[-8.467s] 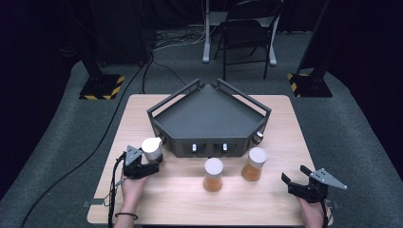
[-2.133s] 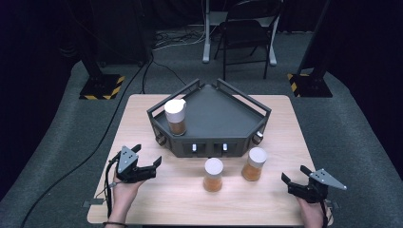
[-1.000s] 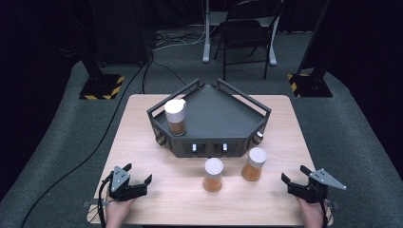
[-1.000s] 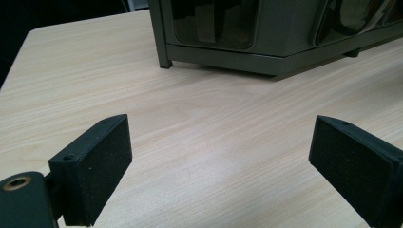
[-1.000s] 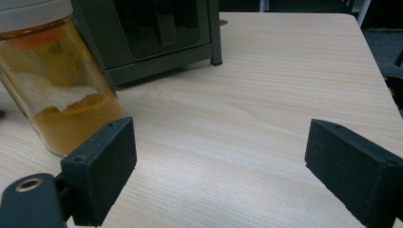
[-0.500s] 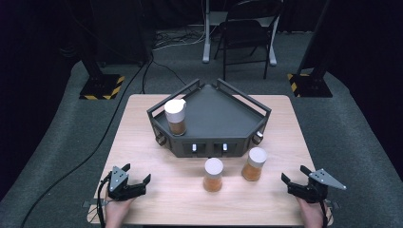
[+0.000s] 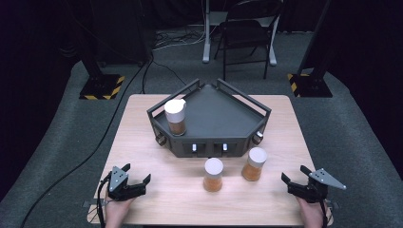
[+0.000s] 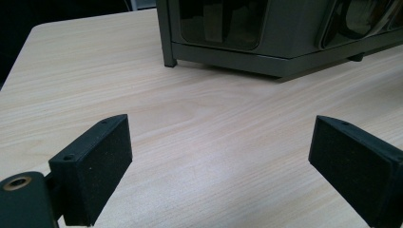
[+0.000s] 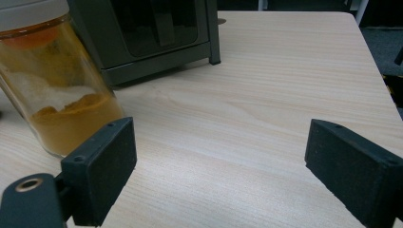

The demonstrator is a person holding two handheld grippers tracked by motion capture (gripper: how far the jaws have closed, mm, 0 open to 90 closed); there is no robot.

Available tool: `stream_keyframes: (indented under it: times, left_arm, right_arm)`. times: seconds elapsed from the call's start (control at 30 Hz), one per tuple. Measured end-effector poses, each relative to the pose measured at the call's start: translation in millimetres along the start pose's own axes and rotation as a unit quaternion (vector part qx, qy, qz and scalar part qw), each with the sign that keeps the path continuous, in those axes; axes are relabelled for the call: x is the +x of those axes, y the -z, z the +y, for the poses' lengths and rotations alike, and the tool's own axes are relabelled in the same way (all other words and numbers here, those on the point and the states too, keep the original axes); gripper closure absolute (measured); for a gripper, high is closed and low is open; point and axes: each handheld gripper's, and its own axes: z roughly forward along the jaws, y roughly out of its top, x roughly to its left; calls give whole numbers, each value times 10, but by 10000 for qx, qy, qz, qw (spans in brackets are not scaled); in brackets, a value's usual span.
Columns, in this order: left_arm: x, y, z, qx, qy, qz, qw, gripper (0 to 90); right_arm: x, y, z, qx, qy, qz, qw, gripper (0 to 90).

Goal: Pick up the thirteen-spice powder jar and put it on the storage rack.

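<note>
A dark grey five-sided stand (image 7: 223, 114) sits mid-table. One white-lidded jar of orange powder (image 7: 176, 117) stands on its left corner. Two more such jars, the middle jar (image 7: 213, 174) and the right jar (image 7: 254, 164), stand on the table in front of it. My left gripper (image 7: 137, 173) rests open near the front-left edge, nothing between its jaws (image 8: 221, 161), facing the stand's base (image 8: 266, 33). My right gripper (image 7: 293, 173) is open at the front right. In its own view (image 9: 221, 166) the right jar (image 9: 62, 95) stands just beyond its left jaw.
The wooden table (image 7: 142, 137) has bare surface left and right of the stand. A folding chair (image 7: 244, 33) and black posts with striped bases (image 7: 100, 85) stand on the carpet behind. A cable (image 7: 95, 152) trails off the left side.
The jar once in my left gripper now stands on the stand's left corner. The left gripper has drawn back, open, to the front-left edge. The right gripper has stayed put.
</note>
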Motion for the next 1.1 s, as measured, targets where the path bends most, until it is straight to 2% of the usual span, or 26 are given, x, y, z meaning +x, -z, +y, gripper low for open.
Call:
stream_keyframes:
  times: [0.13, 0.63, 0.8, 1.1]
  left_arm:
    - [9, 0, -3, -9, 50, -3, 10000, 70]
    - [-10, 3, 7, 32, 13, 38, 10000, 72]
    - [10, -4, 13, 43, 71, 20, 10000, 72]
    - [13, -4, 13, 43, 60, 8, 10000, 72]
  right_arm:
    - [1, 6, -7, -18, -19, -10, 10000, 93]
    - [-8, 8, -9, -21, 34, 48, 10000, 93]
    - [-11, 4, -7, -19, 21, 43, 10000, 92]
    - [-5, 2, -2, -5, 47, 42, 10000, 92]
